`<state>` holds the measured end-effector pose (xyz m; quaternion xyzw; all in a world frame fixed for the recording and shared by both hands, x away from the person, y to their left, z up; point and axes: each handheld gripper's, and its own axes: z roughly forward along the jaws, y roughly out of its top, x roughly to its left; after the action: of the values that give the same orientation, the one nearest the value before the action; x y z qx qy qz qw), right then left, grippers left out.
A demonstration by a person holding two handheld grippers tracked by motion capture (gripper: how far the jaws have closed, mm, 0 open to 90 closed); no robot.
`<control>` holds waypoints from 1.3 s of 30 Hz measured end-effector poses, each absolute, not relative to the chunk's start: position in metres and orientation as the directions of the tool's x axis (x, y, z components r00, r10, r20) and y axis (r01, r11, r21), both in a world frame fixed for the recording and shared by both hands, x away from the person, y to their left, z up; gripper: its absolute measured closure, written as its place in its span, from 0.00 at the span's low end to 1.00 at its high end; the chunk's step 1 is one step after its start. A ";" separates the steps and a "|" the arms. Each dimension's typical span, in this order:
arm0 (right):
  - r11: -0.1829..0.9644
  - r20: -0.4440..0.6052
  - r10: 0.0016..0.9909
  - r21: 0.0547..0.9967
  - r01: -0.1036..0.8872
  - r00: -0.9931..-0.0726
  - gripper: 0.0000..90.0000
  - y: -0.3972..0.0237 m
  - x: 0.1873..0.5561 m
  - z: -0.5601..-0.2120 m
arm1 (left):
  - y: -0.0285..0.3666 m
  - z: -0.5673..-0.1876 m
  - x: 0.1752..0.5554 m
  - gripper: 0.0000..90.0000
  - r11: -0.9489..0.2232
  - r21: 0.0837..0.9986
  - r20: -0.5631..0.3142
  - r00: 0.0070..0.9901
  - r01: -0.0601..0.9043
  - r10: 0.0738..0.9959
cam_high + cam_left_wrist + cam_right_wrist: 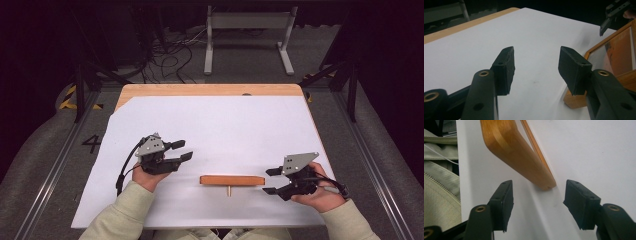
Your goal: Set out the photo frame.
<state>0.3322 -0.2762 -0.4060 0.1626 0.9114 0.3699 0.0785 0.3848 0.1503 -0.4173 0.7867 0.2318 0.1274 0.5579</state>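
The tabletop (210, 90) is a wooden board with a large white sheet (225, 125) laid over most of it; only a strip of bare wood shows along the far edge. Beyond it, on the floor, stand a grey metal frame (247, 30) and a tangle of cables (165, 55).

Near the front edge of the sheet, roughly at the middle, a wooden frame (232, 180) stands on its edge, its long axis running left to right across the scene. A small peg (229, 190) sticks out from its near side. In the left gripper view it appears to hold a clear pane in a wooden border (599, 47).

The right gripper (270, 181) sits just beside the frame's right end, jaws spread fairly wide with nothing between them and pointing left along the frame's length. In the right gripper view that rounded end (544, 182) lies straight ahead, between the lines of the two pads and just short of them.

The left gripper (184, 151) hovers up and to the left of the frame's left end, apart from it, jaws also wide and empty, aimed right.

The right hand looks the nearer of the two; a short push left would likely bring its jaws around the frame's end.
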 end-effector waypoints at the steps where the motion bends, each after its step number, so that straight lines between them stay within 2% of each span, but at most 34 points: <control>1: 0.670 -0.016 0.359 0.701 0.245 -0.933 0.49 -0.277 0.332 -0.407 | 0.150 -0.417 0.385 0.52 -0.270 0.937 -0.057 0.860 0.222 0.507; 6: 0.663 0.019 0.354 0.699 0.266 -0.935 0.64 -0.282 0.329 -0.412 | 0.150 -0.418 0.385 0.53 -0.269 0.937 -0.058 0.860 0.222 0.507; 9: 0.680 0.045 0.334 0.680 0.274 -0.942 0.82 -0.281 0.328 -0.417 | 0.149 -0.418 0.385 0.53 -0.268 0.937 -0.062 0.860 0.225 0.506; 10: 0.680 0.045 0.334 0.680 0.274 -0.942 0.82 -0.281 0.328 -0.417 | 0.149 -0.418 0.385 0.53 -0.268 0.937 -0.062 0.860 0.225 0.506; 12: 0.689 0.059 0.305 0.675 0.263 -0.950 0.94 -0.277 0.328 -0.421 | 0.149 -0.418 0.385 0.53 -0.270 0.936 -0.060 0.860 0.225 0.506; 14: 0.693 0.065 0.298 0.671 0.262 -0.952 0.98 -0.274 0.328 -0.423 | 0.149 -0.418 0.385 0.53 -0.270 0.936 -0.060 0.860 0.225 0.506; 22: 0.678 0.108 0.305 0.673 0.295 -0.946 1.00 -0.265 0.334 -0.436 | 0.149 -0.418 0.385 0.53 -0.273 0.936 -0.057 0.862 0.222 0.504; 39: 0.655 0.145 0.385 0.653 0.380 -0.912 1.00 -0.259 0.348 -0.448 | 0.151 -0.418 0.384 0.53 -0.279 0.933 -0.057 0.858 0.227 0.510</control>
<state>0.3479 -0.2593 -0.4483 0.2103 0.9096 0.3583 0.0031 0.3837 0.1508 -0.4185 0.7893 0.2337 0.1280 0.5532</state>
